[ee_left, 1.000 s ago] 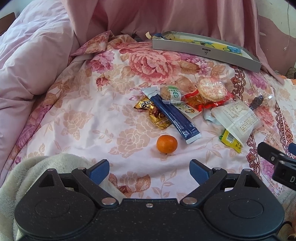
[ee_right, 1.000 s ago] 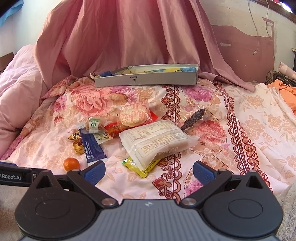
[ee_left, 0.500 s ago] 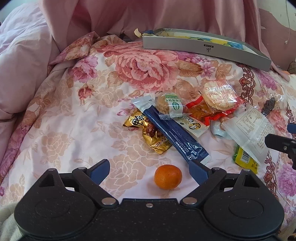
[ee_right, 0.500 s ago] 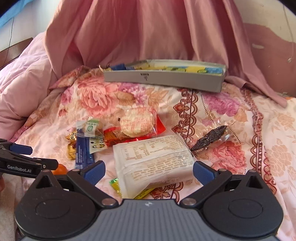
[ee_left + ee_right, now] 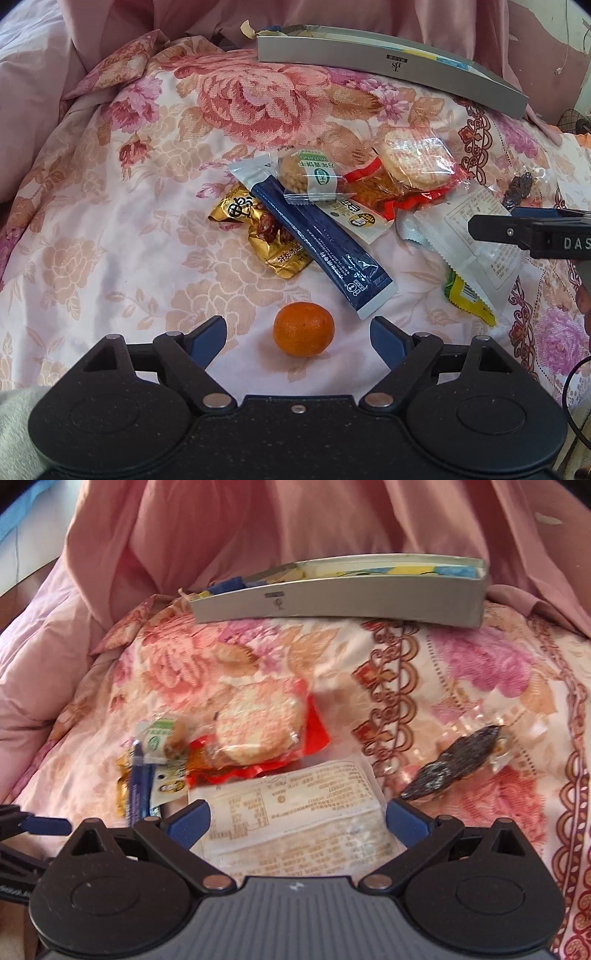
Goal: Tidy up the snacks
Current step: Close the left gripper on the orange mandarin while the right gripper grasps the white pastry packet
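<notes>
Snacks lie in a heap on a floral bedspread. In the left wrist view my left gripper (image 5: 298,334) is open, with a small orange (image 5: 303,328) lying between its fingertips, not gripped. Beyond it lie a dark blue stick pack (image 5: 317,240), a gold date packet (image 5: 266,236), a green-labelled biscuit (image 5: 310,175) and a round rice cracker (image 5: 417,162). My right gripper (image 5: 298,818) is open over a large white packet (image 5: 299,823); the same packet shows in the left wrist view (image 5: 476,236). A dark dried snack in clear wrap (image 5: 454,768) lies to the right.
A long grey box (image 5: 343,594) with yellow and blue contents lies at the far side of the bed, also in the left wrist view (image 5: 388,64). Pink fabric hangs behind it. A pink duvet (image 5: 33,74) is bunched on the left. A yellow-green packet (image 5: 469,295) sticks out under the white one.
Both grippers have moved forward and down towards the snacks. The orange now lies between the left fingertips; the white packet now lies between the right fingertips.
</notes>
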### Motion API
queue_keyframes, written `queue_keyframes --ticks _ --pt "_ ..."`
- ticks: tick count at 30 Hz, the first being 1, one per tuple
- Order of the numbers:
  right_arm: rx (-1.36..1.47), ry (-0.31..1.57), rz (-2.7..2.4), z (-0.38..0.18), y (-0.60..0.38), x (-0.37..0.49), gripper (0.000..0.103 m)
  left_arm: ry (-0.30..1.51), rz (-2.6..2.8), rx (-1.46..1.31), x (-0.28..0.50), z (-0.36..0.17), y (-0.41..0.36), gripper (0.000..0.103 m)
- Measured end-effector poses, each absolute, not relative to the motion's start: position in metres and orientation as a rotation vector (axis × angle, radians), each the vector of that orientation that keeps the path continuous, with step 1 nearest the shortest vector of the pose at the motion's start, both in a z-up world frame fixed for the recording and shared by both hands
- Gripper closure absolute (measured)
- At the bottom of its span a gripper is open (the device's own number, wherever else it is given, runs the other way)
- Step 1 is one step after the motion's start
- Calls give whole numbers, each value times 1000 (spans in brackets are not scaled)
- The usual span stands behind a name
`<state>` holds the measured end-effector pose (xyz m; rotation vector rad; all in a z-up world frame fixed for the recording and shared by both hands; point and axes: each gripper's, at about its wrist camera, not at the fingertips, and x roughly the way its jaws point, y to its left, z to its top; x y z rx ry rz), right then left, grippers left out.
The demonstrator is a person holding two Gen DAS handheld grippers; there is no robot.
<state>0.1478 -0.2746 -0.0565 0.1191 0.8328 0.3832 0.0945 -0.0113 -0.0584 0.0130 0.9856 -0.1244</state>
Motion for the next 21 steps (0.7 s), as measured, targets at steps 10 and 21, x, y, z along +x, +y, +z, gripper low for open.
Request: queue_keyframes --ticks 10,21 --pt "-101 787 488 -50 -239 115 0 1017 -58 -6 99 -63 -2 28" --pt "-299 710 490 -53 -214 97 0 1041 -82 4 101 -69 -6 49"
